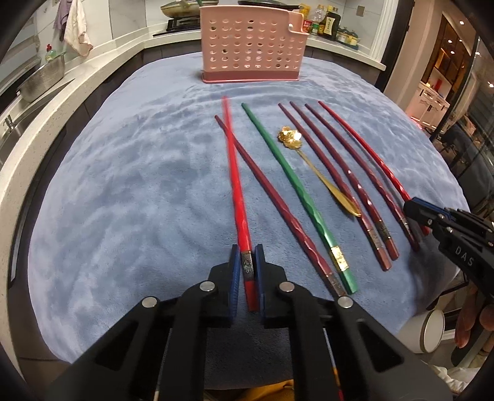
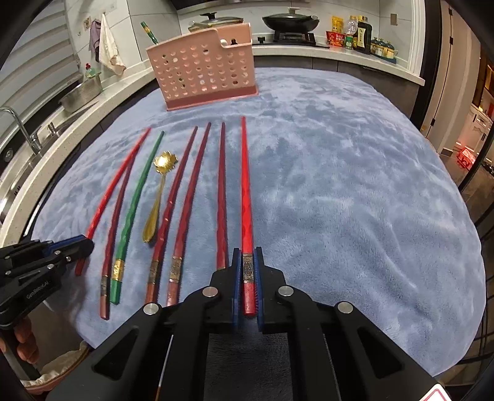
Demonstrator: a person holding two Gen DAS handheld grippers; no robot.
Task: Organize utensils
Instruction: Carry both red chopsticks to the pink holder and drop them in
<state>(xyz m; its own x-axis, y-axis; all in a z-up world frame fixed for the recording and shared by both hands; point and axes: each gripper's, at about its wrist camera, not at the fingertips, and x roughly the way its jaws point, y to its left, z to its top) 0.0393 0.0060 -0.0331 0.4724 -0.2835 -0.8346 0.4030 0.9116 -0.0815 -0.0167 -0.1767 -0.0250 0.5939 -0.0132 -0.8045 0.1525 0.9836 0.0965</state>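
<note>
My left gripper (image 1: 247, 262) is shut on the thick end of a bright red chopstick (image 1: 236, 191), whose blurred tip crosses over a dark red one (image 1: 265, 188). My right gripper (image 2: 248, 265) is shut on the thick end of another bright red chopstick (image 2: 246, 185); it also shows at the right of the left wrist view (image 1: 413, 212). Between them lie a green chopstick (image 1: 293, 188), a gold flower-bowl spoon (image 1: 308, 157) and several dark red chopsticks (image 1: 339, 179). A pink perforated utensil holder (image 1: 251, 46) stands at the cloth's far edge, with a green chopstick (image 2: 148, 31) sticking out of it.
A blue fleece cloth (image 1: 123, 185) covers the table. A counter with a sink and metal colander (image 1: 43, 80) runs on the left. A stove with pans (image 2: 291, 21) and bottles (image 2: 361, 34) stands behind.
</note>
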